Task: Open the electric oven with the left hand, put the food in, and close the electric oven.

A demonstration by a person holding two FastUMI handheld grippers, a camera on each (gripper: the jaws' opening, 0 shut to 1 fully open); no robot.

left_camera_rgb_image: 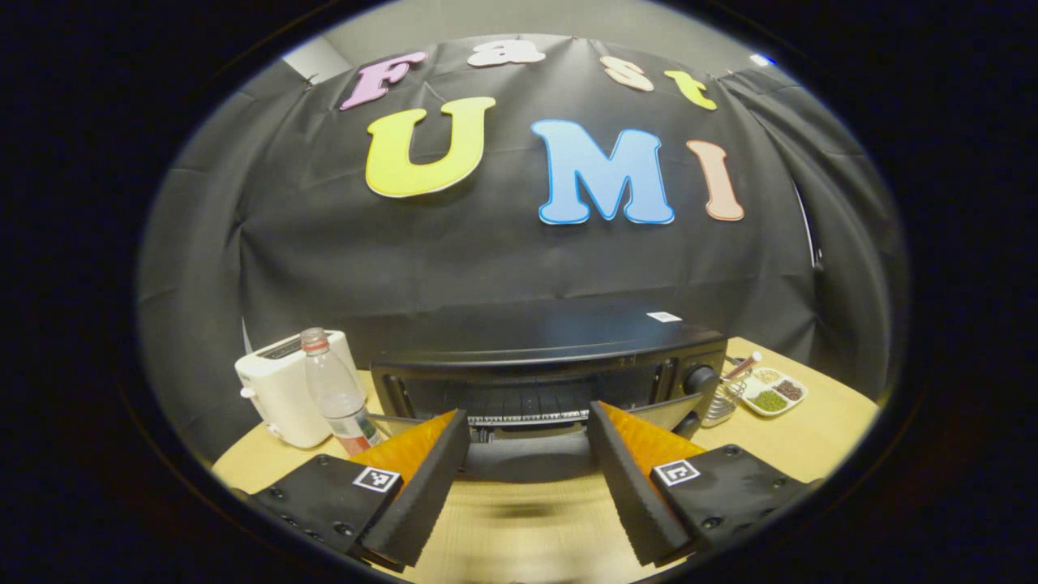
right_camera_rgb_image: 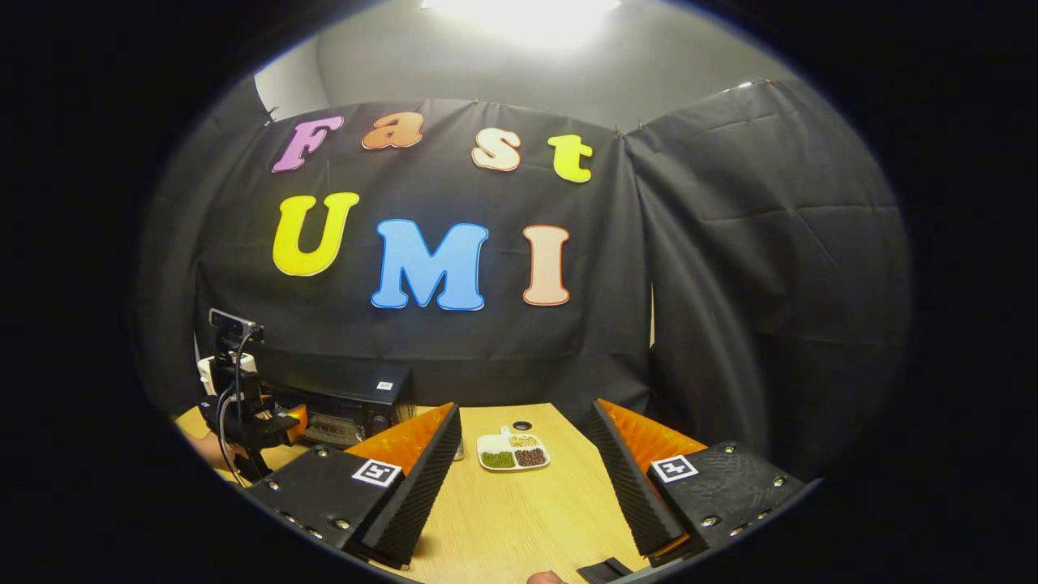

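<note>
My left gripper (left_camera_rgb_image: 527,470) hangs spread before the electric oven (left_camera_rgb_image: 551,365), lined up with its door. My right gripper (right_camera_rgb_image: 527,478) waits spread over the tabletop (right_camera_rgb_image: 519,511).

Black electric oven (left_camera_rgb_image: 551,365) on table, door dropped open, rack visible inside.

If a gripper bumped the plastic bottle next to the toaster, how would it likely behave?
The plastic bottle stands tall and narrow, so it would probably tip easily. It looks clear and nearly empty, so likely light. Being round, it may roll toward the toaster or the oven.
</note>
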